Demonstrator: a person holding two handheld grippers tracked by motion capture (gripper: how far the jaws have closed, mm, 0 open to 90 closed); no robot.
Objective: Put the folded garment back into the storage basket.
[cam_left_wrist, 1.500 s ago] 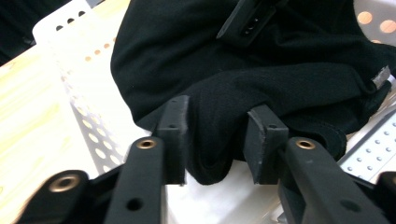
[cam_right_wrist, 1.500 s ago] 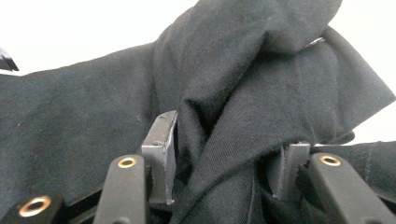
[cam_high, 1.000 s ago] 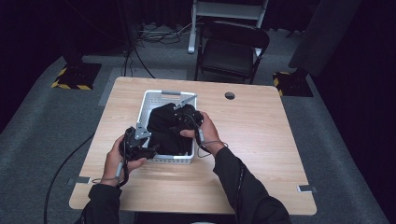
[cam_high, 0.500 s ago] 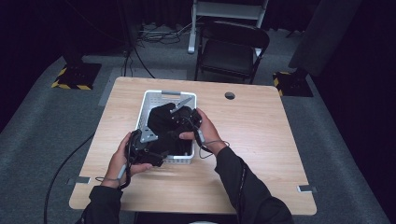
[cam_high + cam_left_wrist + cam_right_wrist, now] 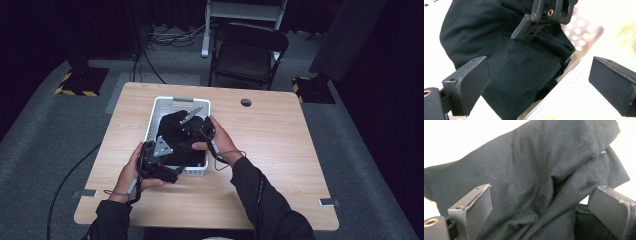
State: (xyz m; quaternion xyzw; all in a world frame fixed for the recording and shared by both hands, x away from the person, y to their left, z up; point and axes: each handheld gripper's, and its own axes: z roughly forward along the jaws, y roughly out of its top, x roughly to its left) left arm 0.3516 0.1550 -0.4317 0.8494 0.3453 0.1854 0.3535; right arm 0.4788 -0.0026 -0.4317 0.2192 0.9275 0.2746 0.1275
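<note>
Since a second ago we have drawn our left gripper (image 5: 172, 175) back to the basket (image 5: 172, 101) rim and both grippers' jaws have just been opening, standing apart, our right gripper (image 5: 186, 146) nearer, just over the black cloth (image 5: 172, 125).

No writing, label, brand or number can be read anywhere in these pictures. The only sign-like markings are the yellow-and-black hazard stripes (image 5: 76, 92) on a floor base at about ten o'clock from the surface (image 5: 280, 150), and a second striped patch (image 5: 297, 90) at about two o'clock; neither carries any lettering.
</note>
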